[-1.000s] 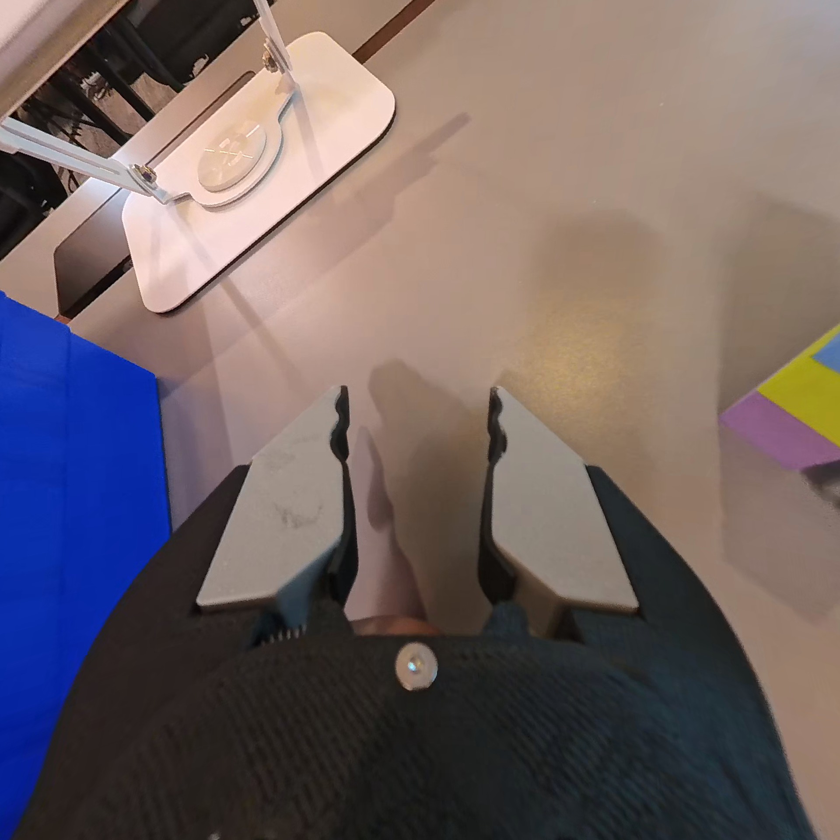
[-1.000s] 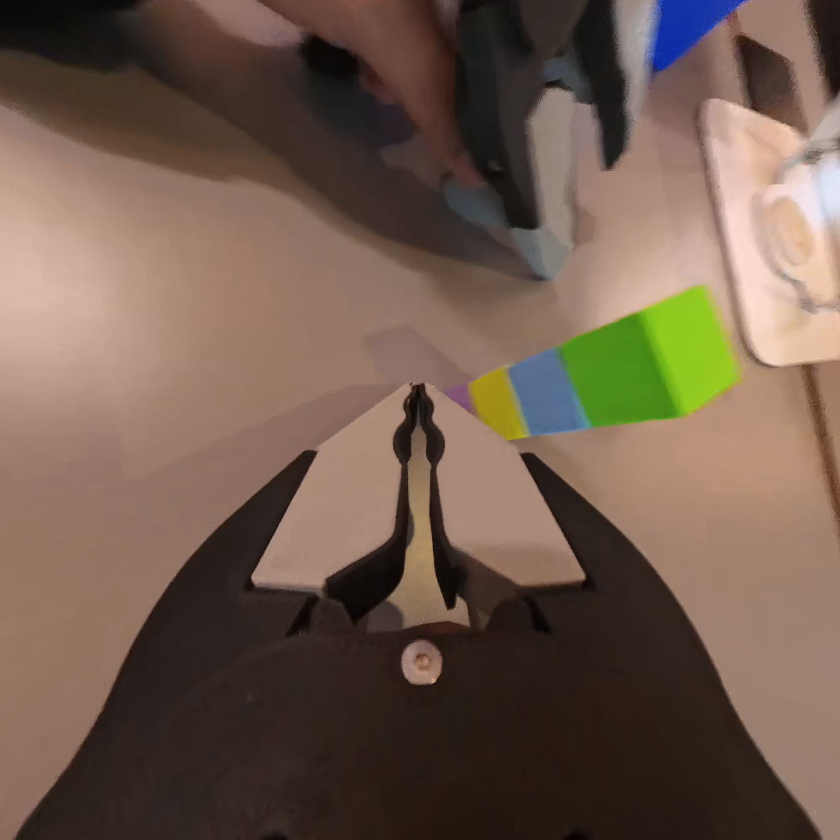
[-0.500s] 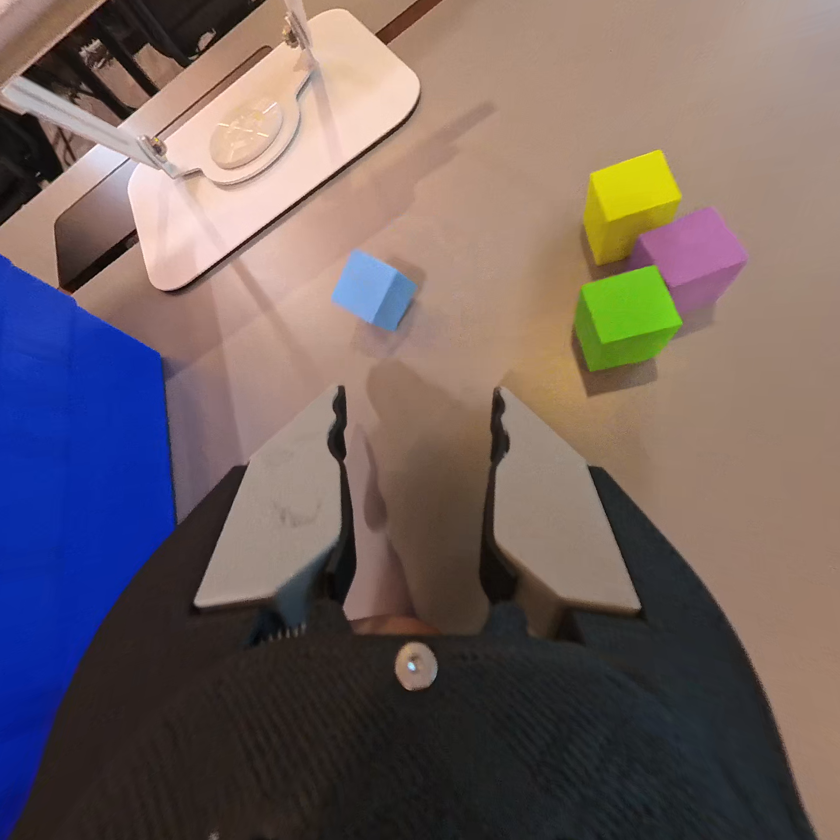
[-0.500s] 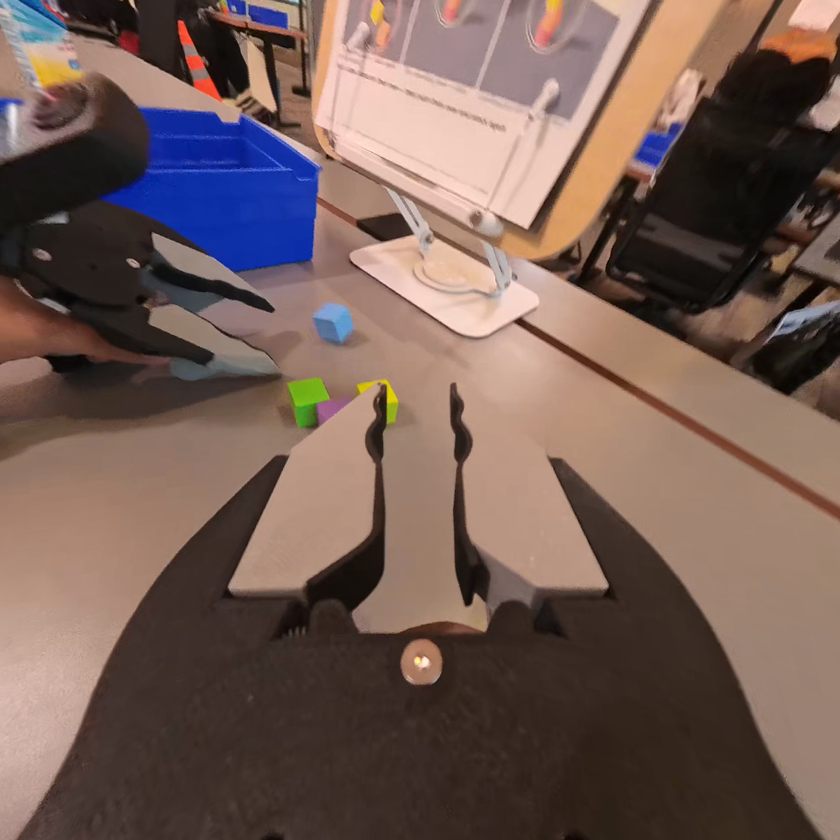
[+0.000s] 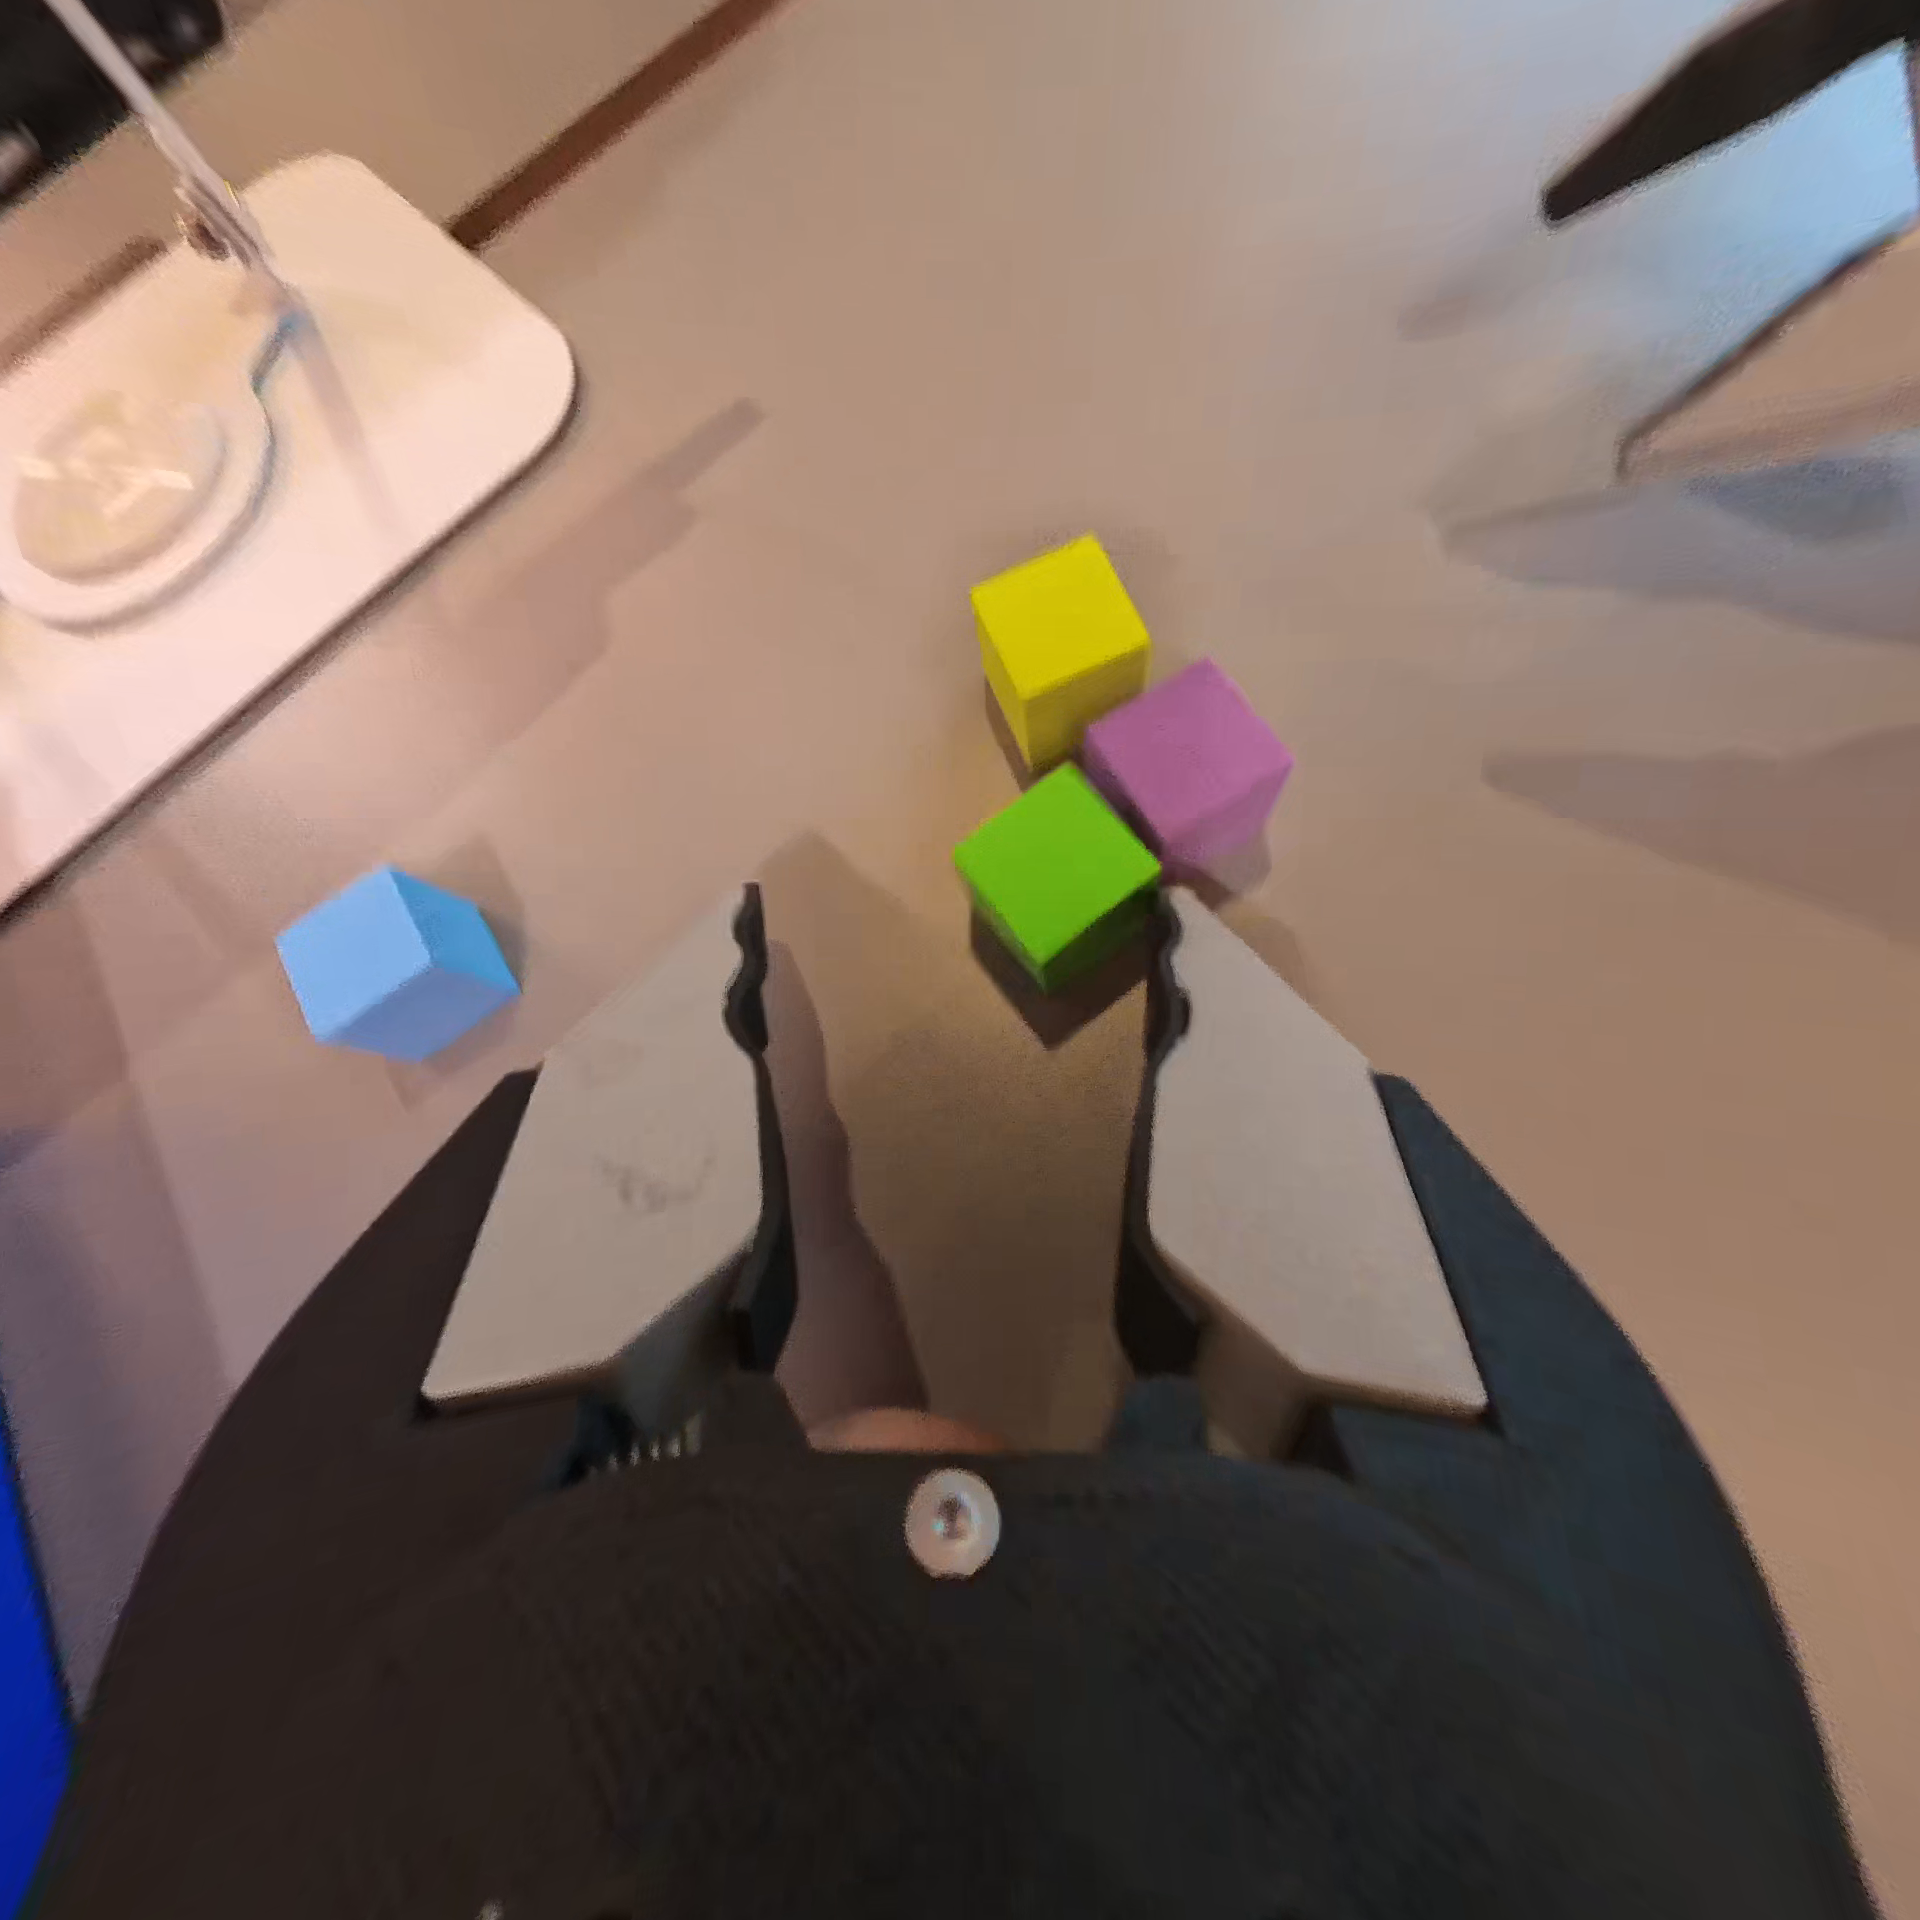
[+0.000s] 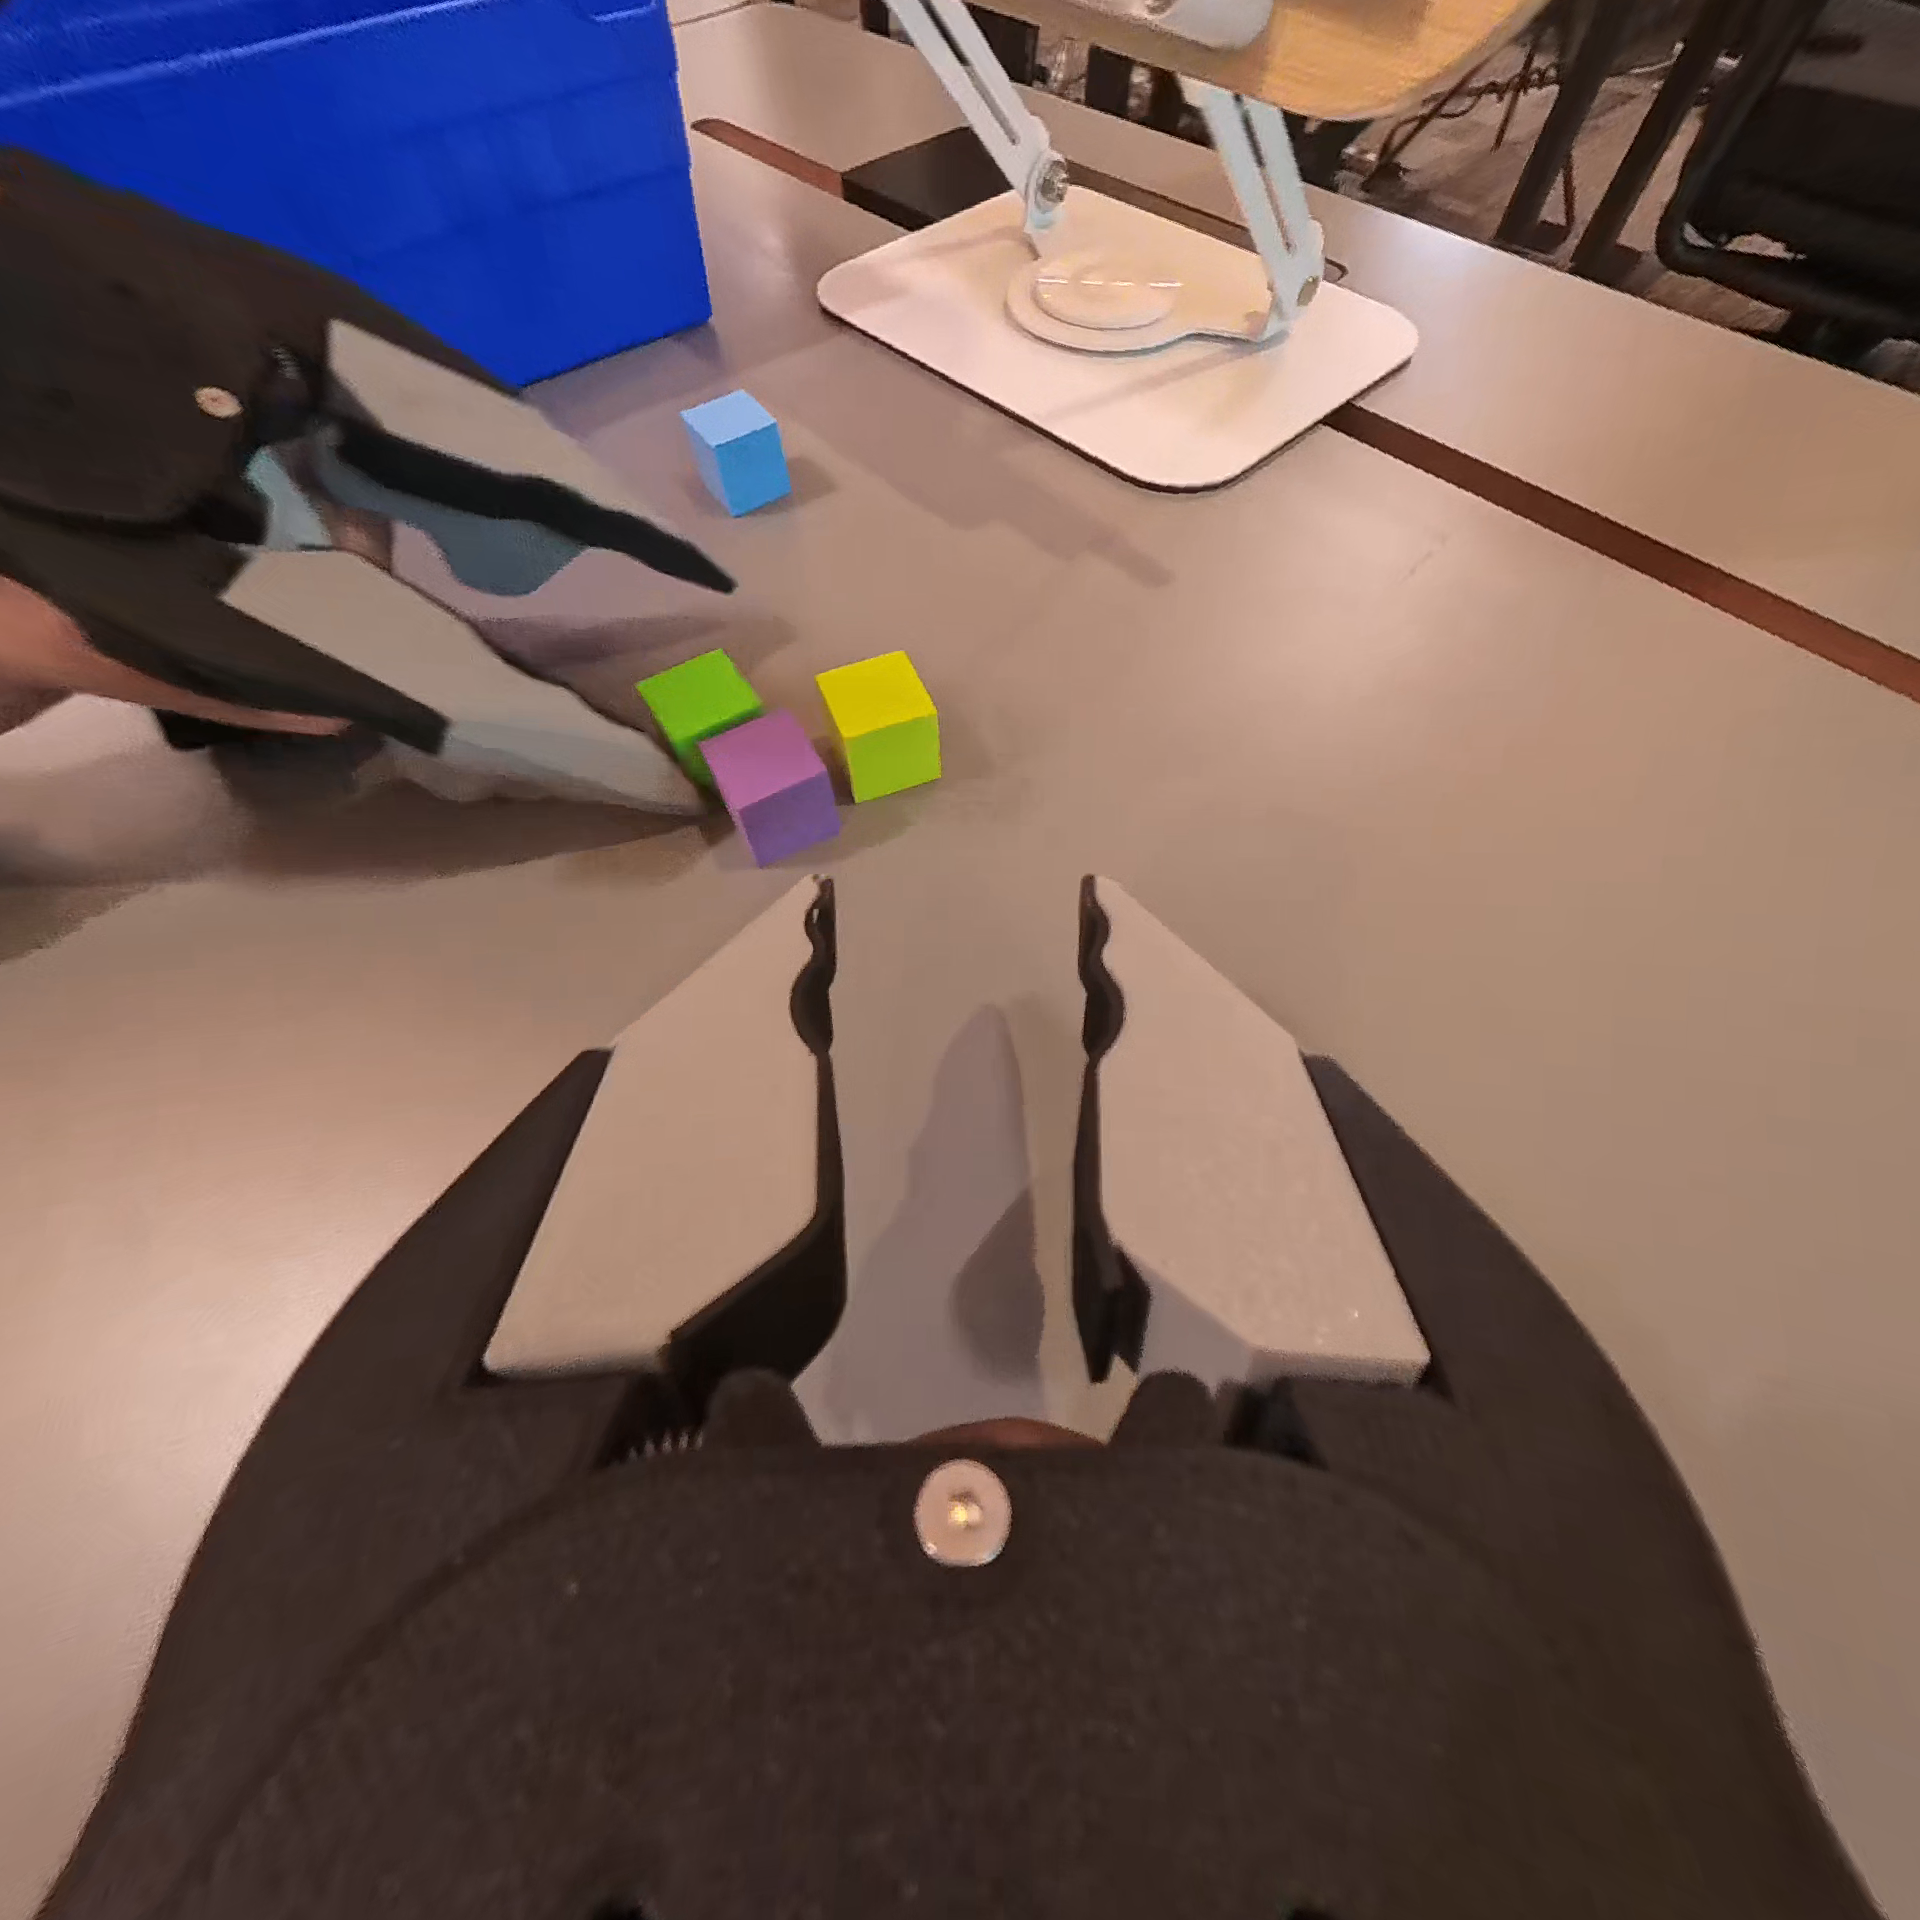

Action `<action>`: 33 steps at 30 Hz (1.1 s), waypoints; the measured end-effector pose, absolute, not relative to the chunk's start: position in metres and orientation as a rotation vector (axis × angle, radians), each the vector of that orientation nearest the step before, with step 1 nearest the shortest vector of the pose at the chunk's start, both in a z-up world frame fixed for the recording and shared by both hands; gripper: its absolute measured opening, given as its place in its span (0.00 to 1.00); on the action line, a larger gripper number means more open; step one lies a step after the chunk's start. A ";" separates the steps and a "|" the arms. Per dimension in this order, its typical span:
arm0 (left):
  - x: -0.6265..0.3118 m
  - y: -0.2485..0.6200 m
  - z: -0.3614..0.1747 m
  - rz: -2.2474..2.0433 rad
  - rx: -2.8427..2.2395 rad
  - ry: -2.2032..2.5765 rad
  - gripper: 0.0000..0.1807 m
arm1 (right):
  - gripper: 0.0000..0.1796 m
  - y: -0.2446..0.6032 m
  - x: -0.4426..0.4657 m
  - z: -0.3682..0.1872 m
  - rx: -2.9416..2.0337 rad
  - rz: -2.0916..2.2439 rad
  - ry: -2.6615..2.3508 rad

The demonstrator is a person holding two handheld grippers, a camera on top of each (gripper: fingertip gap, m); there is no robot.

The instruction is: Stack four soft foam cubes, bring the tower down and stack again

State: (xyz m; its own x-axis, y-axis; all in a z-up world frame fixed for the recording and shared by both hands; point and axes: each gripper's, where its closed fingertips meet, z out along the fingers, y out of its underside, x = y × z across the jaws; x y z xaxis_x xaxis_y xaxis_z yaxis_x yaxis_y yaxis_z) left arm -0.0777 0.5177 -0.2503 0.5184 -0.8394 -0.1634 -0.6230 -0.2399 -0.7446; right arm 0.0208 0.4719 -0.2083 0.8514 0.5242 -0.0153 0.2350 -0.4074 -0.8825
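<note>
Four foam cubes lie loose on the grey table. The green cube [image 5: 1055,871], purple cube [image 5: 1190,762] and yellow cube [image 5: 1060,639] sit close together; the blue cube [image 5: 395,961] lies apart to the left. My left gripper [image 5: 956,909] is open and empty, its right fingertip beside the green cube. My right gripper [image 6: 951,894] is open and empty, a short way in front of the purple cube [image 6: 774,784]. The right wrist view also shows the green cube [image 6: 696,701], yellow cube [image 6: 881,722], blue cube [image 6: 736,450] and the left gripper [image 6: 686,686].
A white stand base [image 6: 1117,332] with metal arms sits at the back of the table. A blue bin [image 6: 416,166] stands at the back left. The right gripper shows blurred at the left wrist view's upper right [image 5: 1766,208]. A dark seam [image 6: 1621,545] crosses the table. My left gripper is the nearer one to the blue cube [image 5: 395,961]: about 7 cm, against 20 cm. The right camera catches it too, in the right wrist view [image 6: 712,433].
The four-cube tower fell and scattered. My left gripper moved forward up to the green cube. My right gripper opened from shut and lowered toward the cubes.
</note>
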 end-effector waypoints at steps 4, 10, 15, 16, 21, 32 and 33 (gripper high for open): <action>-0.076 0.522 -0.251 -0.299 -1.971 1.213 0.20 | 0.24 0.469 0.017 -0.207 -1.990 0.315 -0.598; -0.150 0.527 -0.174 -0.125 -1.929 1.012 0.20 | 0.24 0.467 0.015 -0.205 -1.986 0.328 -0.600; -0.273 0.537 -0.086 0.027 -1.906 0.741 0.20 | 0.24 0.467 0.015 -0.205 -1.986 0.337 -0.594; -0.297 0.543 -0.084 0.041 -1.928 0.696 0.20 | 0.24 0.467 0.015 -0.205 -1.989 0.337 -0.593; -0.352 0.565 -0.154 -0.094 -2.225 0.647 0.29 | 0.24 0.466 0.014 -0.207 -1.995 0.343 -0.588; -0.219 0.572 -0.104 -0.064 -1.981 0.855 0.36 | 0.23 0.465 0.015 -0.203 -1.986 0.347 -0.586; -0.203 0.576 -0.112 -0.040 -1.989 0.880 0.36 | 0.23 0.465 0.015 -0.203 -1.988 0.342 -0.588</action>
